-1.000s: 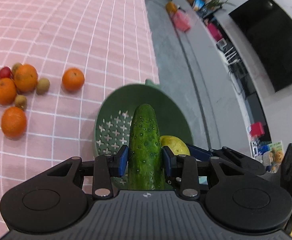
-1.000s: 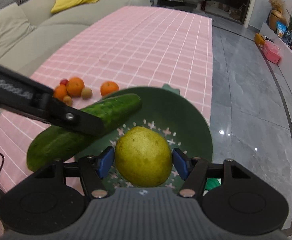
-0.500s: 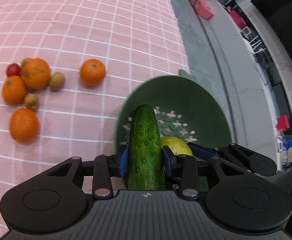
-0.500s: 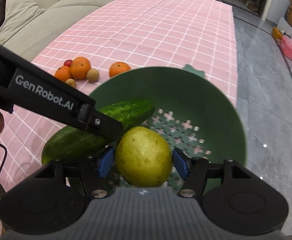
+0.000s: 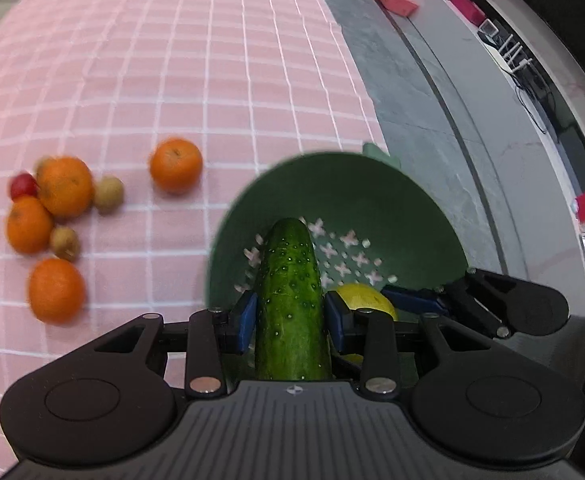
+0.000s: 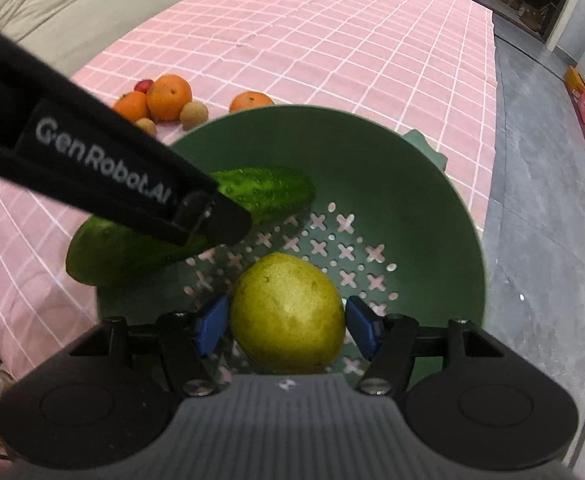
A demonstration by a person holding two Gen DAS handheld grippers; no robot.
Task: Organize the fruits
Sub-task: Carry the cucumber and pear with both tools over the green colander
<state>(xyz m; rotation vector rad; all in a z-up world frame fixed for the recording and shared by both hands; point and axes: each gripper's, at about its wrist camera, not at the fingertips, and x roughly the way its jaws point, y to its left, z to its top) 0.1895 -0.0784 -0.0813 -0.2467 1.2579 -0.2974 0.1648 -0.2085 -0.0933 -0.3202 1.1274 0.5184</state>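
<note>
Gripping cucumber (image 5: 290, 296) and pear (image 6: 287, 318) — both over the colander (image 6: 392, 168).

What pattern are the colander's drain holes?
Small cross-shaped cutouts in the green colander, clearest in the right wrist view.

Both my grippers crowd the green colander (image 6: 432, 200). Left gripper (image 5: 290, 318) with its cucumber (image 5: 290, 300) crosses the bowl from 9 o'clock in the right view, blocking that side. Right gripper (image 6: 288, 330) with the pear (image 6: 288, 316) fills 6 o'clock. Bowl is free from 12 to 3 o'clock. Fruit cluster (image 5: 48, 216) sits at 9 o'clock on the pink checked cloth (image 5: 212, 60); cloth at 12 o'clock is clear.
</note>
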